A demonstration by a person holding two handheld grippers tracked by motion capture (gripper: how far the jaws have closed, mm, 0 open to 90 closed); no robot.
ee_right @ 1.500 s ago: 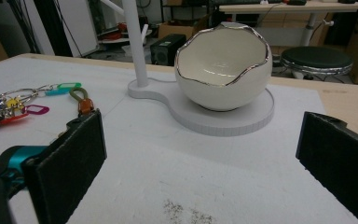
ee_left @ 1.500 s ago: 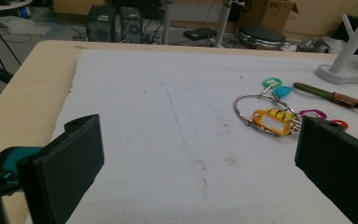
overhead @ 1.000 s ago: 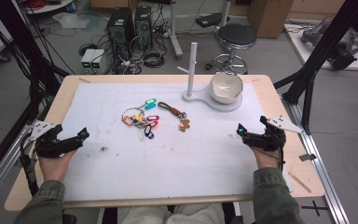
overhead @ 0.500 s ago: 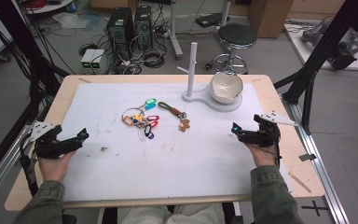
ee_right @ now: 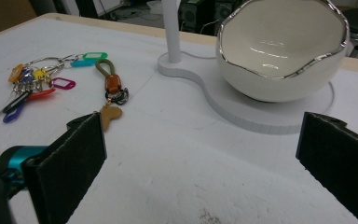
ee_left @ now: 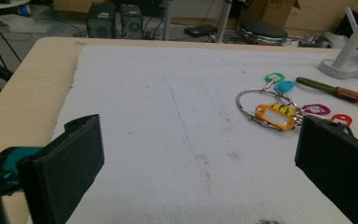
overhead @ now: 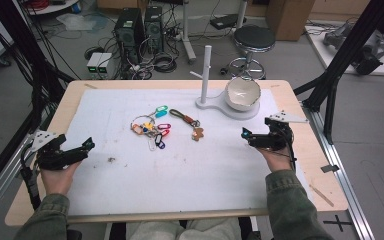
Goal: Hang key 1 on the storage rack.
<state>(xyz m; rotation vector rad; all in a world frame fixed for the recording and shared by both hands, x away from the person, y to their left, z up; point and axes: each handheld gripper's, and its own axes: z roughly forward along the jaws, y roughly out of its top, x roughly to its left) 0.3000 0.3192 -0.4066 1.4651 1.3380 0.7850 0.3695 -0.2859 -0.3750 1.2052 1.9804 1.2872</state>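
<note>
A ring of keys with coloured tags [overhead: 150, 129] lies on the white mat, mid-table. Just right of it lies a keychain [overhead: 187, 121] with a green loop, a brown strap and a tan charm. A white bowl [overhead: 242, 93] sits on a white stand [overhead: 215, 106] with an upright post at the back right. My left gripper [overhead: 86, 147] rests open at the mat's left edge, its jaws wide apart [ee_left: 200, 177], the key ring [ee_left: 272, 114] ahead to its right. My right gripper [overhead: 245, 134] is open [ee_right: 200, 172], facing the bowl [ee_right: 279, 51] and the keychain [ee_right: 112, 88], touching neither.
The white mat [overhead: 180, 175] covers most of the wooden table [overhead: 300, 105]. A dark speck [overhead: 111, 160] lies near the left gripper. Beyond the far edge stand computer towers [overhead: 140, 27] and a stool [overhead: 252, 37]. Black frame posts [overhead: 340, 65] flank the table.
My right gripper has moved left and slightly farther up the table, toward the keychain and the stand. The left gripper has hardly moved. Both stay open.
</note>
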